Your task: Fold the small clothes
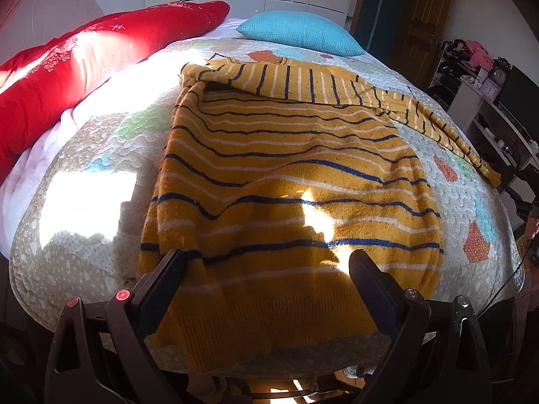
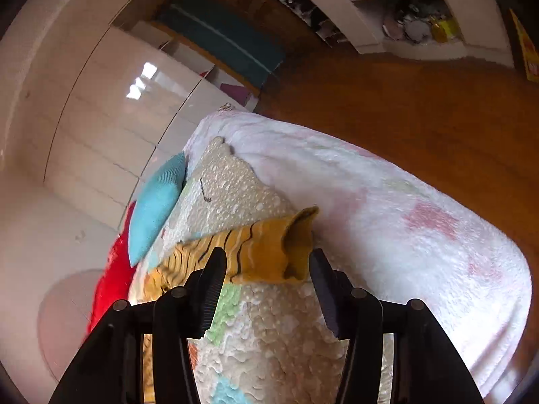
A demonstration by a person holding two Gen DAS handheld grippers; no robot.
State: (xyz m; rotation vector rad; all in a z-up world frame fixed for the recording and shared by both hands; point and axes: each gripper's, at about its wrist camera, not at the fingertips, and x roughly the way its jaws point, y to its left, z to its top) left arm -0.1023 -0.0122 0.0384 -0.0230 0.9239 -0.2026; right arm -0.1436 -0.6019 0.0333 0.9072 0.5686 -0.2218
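A mustard-yellow sweater [image 1: 286, 181] with navy and white stripes lies flat on the quilted bedspread [image 1: 84, 175]. One sleeve is folded across its top; the other sleeve [image 1: 448, 128] stretches out to the right. My left gripper [image 1: 266, 262] is open, hovering just above the sweater's hem. In the right wrist view, my right gripper [image 2: 267, 262] is open, its jaws on either side of the sleeve cuff [image 2: 286, 252], which lies on the bedspread [image 2: 269, 336].
A red bolster [image 1: 84, 64] lies along the left of the bed and a turquoise pillow [image 1: 299, 33] at its head. A white fleece blanket [image 2: 387, 208] hangs over the bed's right side. Cluttered shelves [image 1: 488, 94] and a wooden floor [image 2: 421, 107] lie to the right.
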